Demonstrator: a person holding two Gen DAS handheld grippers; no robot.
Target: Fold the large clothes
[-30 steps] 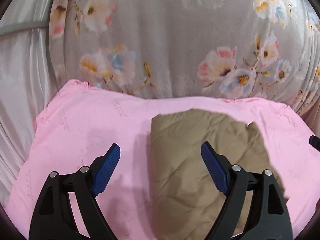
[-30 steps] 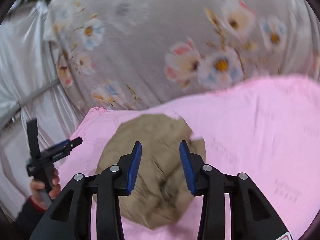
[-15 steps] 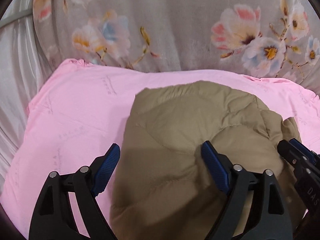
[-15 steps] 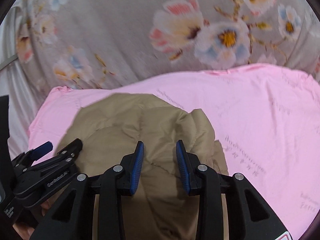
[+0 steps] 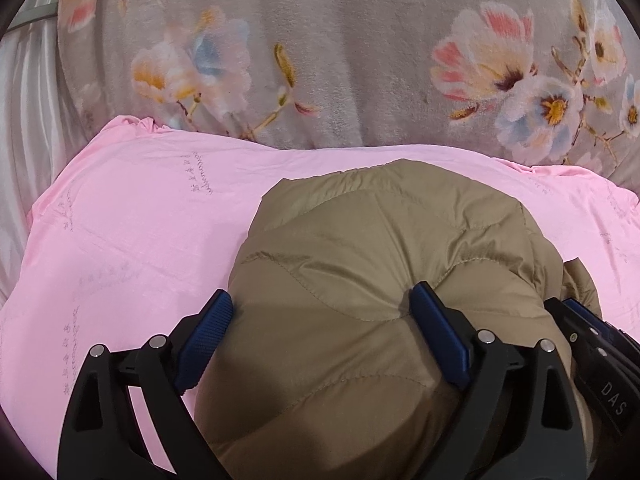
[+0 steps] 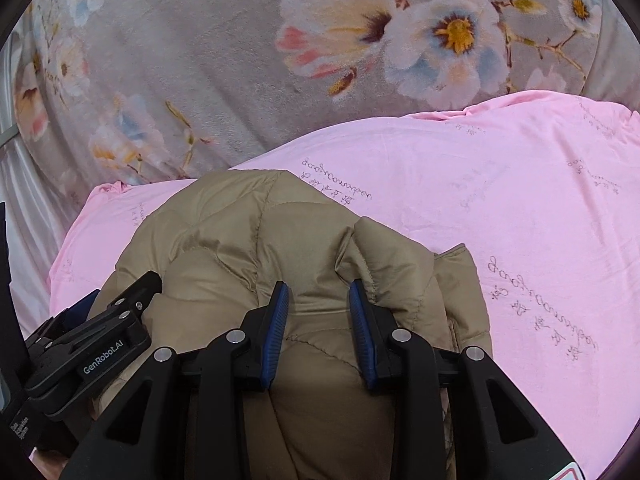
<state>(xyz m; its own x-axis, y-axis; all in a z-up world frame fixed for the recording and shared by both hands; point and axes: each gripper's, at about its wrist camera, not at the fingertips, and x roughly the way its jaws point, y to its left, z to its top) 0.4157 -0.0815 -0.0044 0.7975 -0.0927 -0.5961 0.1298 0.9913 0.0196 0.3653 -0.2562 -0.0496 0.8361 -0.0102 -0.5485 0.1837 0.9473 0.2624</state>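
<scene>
A tan quilted jacket [image 5: 380, 264], folded into a puffy bundle, lies on a pink sheet [image 5: 120, 224]. My left gripper [image 5: 320, 320] is open wide and presses down on the bundle's left part, its fingers straddling the padding. My right gripper [image 6: 318, 316] is partly closed, its blue pads pushed into the jacket [image 6: 248, 240] with a ridge of fabric between them; I cannot tell whether it grips. Each gripper shows at the edge of the other's view: the right one [image 5: 592, 344] and the left one [image 6: 92, 336].
A grey blanket with large flowers [image 5: 360, 60] rises behind the pink sheet. Pale satin fabric [image 5: 24, 120] hangs at the far left. The pink sheet [image 6: 520, 208] extends to the right of the jacket.
Both grippers have moved forward and down onto the jacket, which now fills the lower part of both views. The right gripper's jaws stayed narrow, and the left stayed wide.
</scene>
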